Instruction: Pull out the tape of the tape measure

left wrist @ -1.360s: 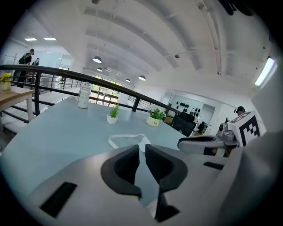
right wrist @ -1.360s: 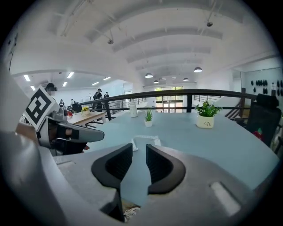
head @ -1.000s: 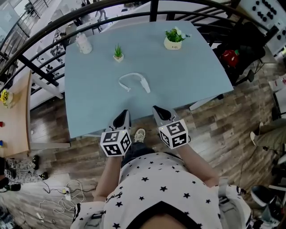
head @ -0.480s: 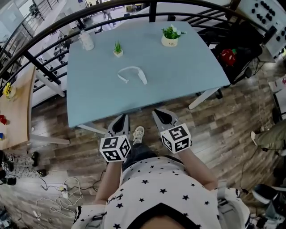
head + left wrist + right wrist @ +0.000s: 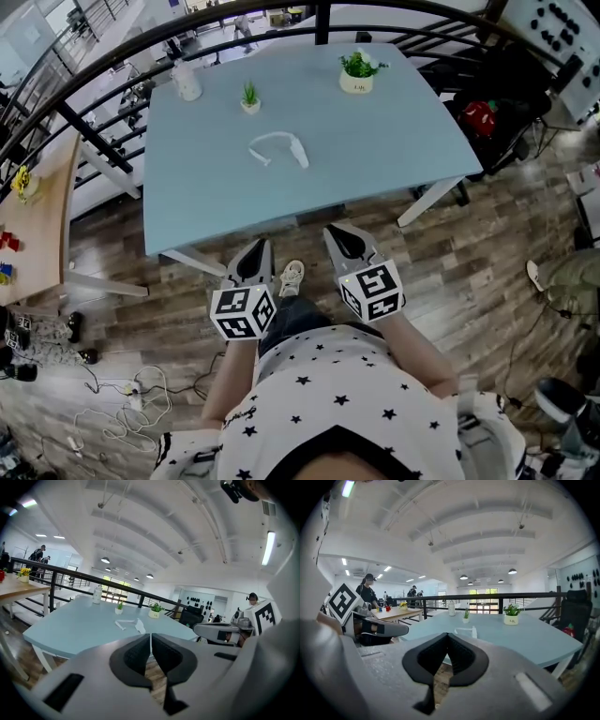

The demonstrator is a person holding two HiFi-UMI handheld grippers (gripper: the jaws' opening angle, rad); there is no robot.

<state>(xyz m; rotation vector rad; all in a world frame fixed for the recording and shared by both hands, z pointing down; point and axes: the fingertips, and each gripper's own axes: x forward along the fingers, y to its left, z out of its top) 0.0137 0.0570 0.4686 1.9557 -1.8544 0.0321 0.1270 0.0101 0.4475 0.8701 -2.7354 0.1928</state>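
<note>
The white tape measure (image 5: 279, 147) lies on the light blue table (image 5: 394, 150), its tape drawn out in a curved strip; it also shows small in the left gripper view (image 5: 132, 623) and the right gripper view (image 5: 468, 631). Both grippers hang over the wooden floor, short of the table's near edge and well apart from the tape measure. My left gripper (image 5: 257, 247) is shut with nothing between its jaws (image 5: 150, 637). My right gripper (image 5: 336, 232) is shut and empty too (image 5: 447, 637).
Two small potted plants (image 5: 249, 96) (image 5: 357, 73) and a white bottle (image 5: 187, 82) stand at the table's far side, before a black railing (image 5: 323, 19). A wooden table (image 5: 28, 234) is at left, a black chair (image 5: 506, 103) at right, cables (image 5: 131, 412) on the floor.
Both grippers have drawn back from the table's near edge toward the person and now hang over the floor. The tape measure lies as before.
</note>
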